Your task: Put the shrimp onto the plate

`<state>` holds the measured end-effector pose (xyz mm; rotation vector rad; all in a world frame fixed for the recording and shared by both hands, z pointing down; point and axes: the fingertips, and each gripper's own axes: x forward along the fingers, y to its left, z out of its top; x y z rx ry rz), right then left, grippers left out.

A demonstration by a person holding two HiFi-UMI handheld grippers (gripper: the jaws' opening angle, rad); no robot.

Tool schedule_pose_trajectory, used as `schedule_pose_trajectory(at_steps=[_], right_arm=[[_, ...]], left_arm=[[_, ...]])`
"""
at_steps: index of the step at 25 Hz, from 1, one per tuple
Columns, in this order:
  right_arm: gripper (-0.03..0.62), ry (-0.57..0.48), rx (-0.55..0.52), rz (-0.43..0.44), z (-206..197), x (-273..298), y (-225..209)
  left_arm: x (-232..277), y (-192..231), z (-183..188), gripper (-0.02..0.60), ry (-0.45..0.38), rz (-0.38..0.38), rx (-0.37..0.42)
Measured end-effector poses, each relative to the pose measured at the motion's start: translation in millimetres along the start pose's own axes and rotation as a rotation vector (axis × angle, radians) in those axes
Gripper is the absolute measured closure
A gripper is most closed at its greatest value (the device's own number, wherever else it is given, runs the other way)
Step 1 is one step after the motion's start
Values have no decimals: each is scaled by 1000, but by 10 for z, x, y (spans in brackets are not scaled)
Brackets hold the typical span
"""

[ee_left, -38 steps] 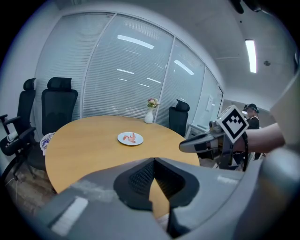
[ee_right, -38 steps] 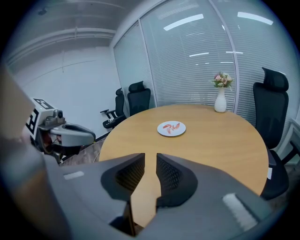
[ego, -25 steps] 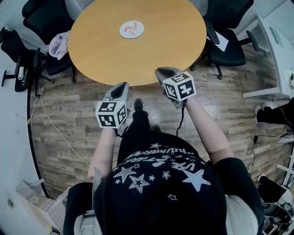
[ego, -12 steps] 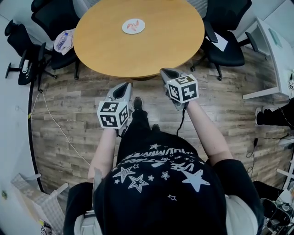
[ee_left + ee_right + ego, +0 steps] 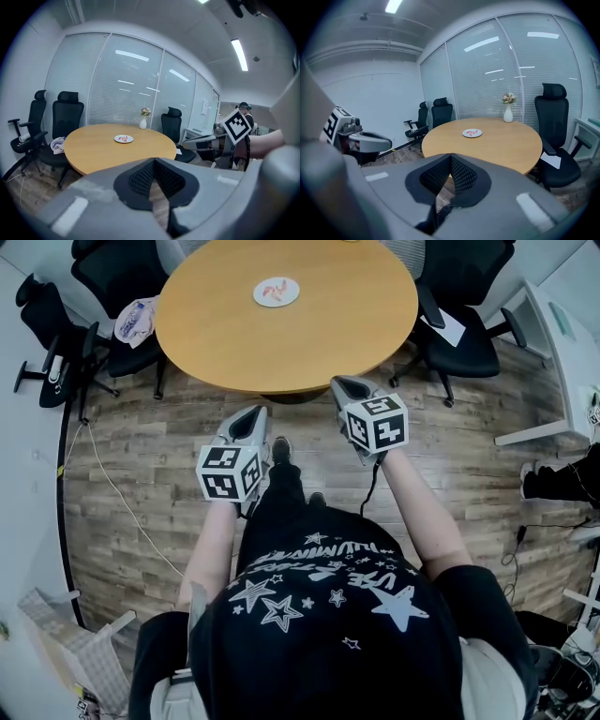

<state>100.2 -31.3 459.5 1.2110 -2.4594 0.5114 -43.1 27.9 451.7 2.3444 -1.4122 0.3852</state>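
A white plate (image 5: 276,292) with pink shrimp on it rests on the far part of the round wooden table (image 5: 309,334); the plate (image 5: 123,138) shows small in the left gripper view and the plate (image 5: 472,133) also in the right gripper view. Both grippers are held over the floor, short of the table's near edge. My left gripper (image 5: 248,420) is shut and empty. My right gripper (image 5: 345,387) is shut with nothing between its jaws. The right gripper (image 5: 206,140) appears at the right of the left gripper view, and the left gripper (image 5: 370,139) at the left of the right gripper view.
Black office chairs (image 5: 464,329) ring the table, one on the left (image 5: 66,352) bearing a plastic bag (image 5: 134,320). A white vase with flowers (image 5: 508,112) stands at the table's far edge. A cable (image 5: 103,493) runs over the wooden floor. A white desk (image 5: 562,343) is at right.
Both grippers have drawn slightly back from the table edge, and the view has shifted a little. The right gripper's jaws have closed.
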Motion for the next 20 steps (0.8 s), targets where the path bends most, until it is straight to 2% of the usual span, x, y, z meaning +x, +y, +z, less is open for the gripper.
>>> schedule_pose_trajectory(at_steps=[20], right_arm=[[594, 5, -1, 13, 11, -52, 23]], left_arm=[[-13, 18, 33, 580, -10, 11, -5]])
